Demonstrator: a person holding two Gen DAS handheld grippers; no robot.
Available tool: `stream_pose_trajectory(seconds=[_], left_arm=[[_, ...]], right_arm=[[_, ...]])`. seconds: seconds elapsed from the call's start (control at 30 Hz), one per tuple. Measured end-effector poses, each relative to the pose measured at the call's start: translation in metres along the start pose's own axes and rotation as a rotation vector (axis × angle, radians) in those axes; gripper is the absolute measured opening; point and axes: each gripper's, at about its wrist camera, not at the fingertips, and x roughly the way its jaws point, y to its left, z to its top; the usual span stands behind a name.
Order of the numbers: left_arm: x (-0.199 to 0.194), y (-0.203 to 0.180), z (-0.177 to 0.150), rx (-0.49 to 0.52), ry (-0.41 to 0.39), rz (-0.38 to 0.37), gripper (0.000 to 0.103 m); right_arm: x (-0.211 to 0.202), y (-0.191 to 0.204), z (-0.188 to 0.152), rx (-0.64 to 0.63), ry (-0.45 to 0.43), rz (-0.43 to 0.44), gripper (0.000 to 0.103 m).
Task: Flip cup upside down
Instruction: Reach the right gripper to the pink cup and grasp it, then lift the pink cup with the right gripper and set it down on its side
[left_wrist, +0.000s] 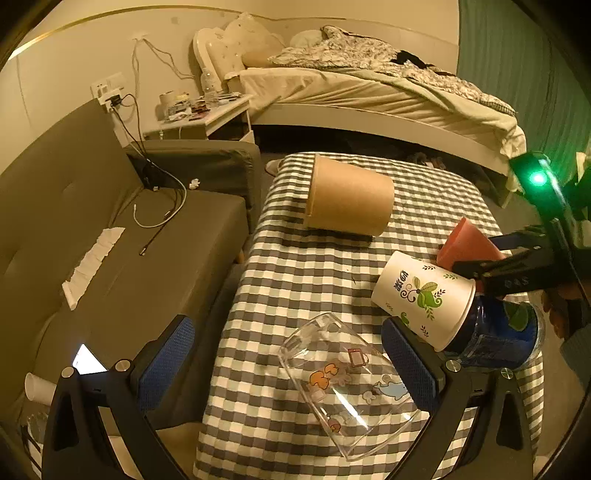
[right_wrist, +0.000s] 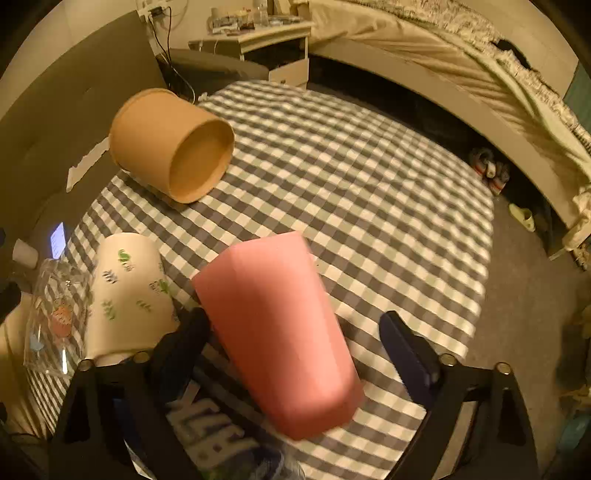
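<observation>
- Fingers (right_wrist: 406, 354) of the right gripper (right_wrist: 291, 354) spread apart; pink cup (right_wrist: 277, 332) lies tilted between them, contact unclear.
- Left gripper (left_wrist: 291, 362) gapes over a clear cup (left_wrist: 343, 384).
- Checkered table (right_wrist: 369, 192), sofa (left_wrist: 92, 236) beside, bed (left_wrist: 369, 92) behind.

Bench (right_wrist: 369, 192) cover: grey-and-white check. Kraft tub (right_wrist: 166, 144): plain tan-brown outside, same tan inside. Pink cup (right_wrist: 280, 332): solid salmon pink, no print. Paper cup (left_wrist: 421, 295): white with green leaf sprigs, dark swirls and dark lettering. Clear cup (left_wrist: 347, 384): transparent, cartoon stickers in orange, light blue, red and white. Blue container (left_wrist: 495, 339) behind paper cup: dark blue with a green patch; white lettering shows in right wrist view. Left claw (left_wrist: 291, 362) pads: blue textured, on black frame. Right claw (right_wrist: 295, 354): black frame, dark navy pads. Sofa (left_wrist: 92, 236): olive-grey. Curtain (left_wrist: 517, 66): green. Bed (left_wrist: 369, 92) sheet: cream; quilt on it patterned white and dark.
</observation>
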Motion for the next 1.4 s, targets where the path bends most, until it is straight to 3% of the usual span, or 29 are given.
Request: stream_pose_trajectory(seconds=[0.07,0.1,0.27,0.5,0.67,0.77,0.9,1.07,1.4], left_arm=[[0.002,-0.002,0.001,0.010,0.001,-0.006,0.103],[0.003,-0.003,0.001,0.014,0.002,-0.006,0.103],[-0.006,0.001,0.004,0.011,-0.014,-0.006,0.103],[-0.053,0.010,0.008,-0.003,-0.099,-0.035,0.103],[-0.087,0.019,-0.002,0.005,-0.143,-0.083,0.103],[-0.104,0.025,-0.017,0.025,-0.165,-0.107,0.103],[-0.113,0.033,-0.042,0.046,-0.172,-0.111,0.103],[-0.109,0.053,-0.074,0.051,-0.144,-0.102,0.103],[-0.100,0.071,-0.103,0.027,-0.096,-0.072,0.103]], right_arm=[[0.008,-0.002,0.002,0.012,0.020,0.022,0.076],[0.011,-0.002,0.003,0.023,0.025,0.041,0.067],[0.002,0.000,0.003,0.043,0.000,0.004,0.065],[-0.089,0.014,-0.008,0.149,-0.115,-0.105,0.065],[-0.159,0.055,-0.045,0.237,-0.187,-0.164,0.065],[-0.178,0.088,-0.074,0.287,-0.198,-0.181,0.065],[-0.178,0.128,-0.110,0.365,-0.187,-0.182,0.065],[-0.149,0.161,-0.149,0.468,-0.149,-0.165,0.065],[-0.077,0.177,-0.174,0.512,-0.082,-0.160,0.065]])
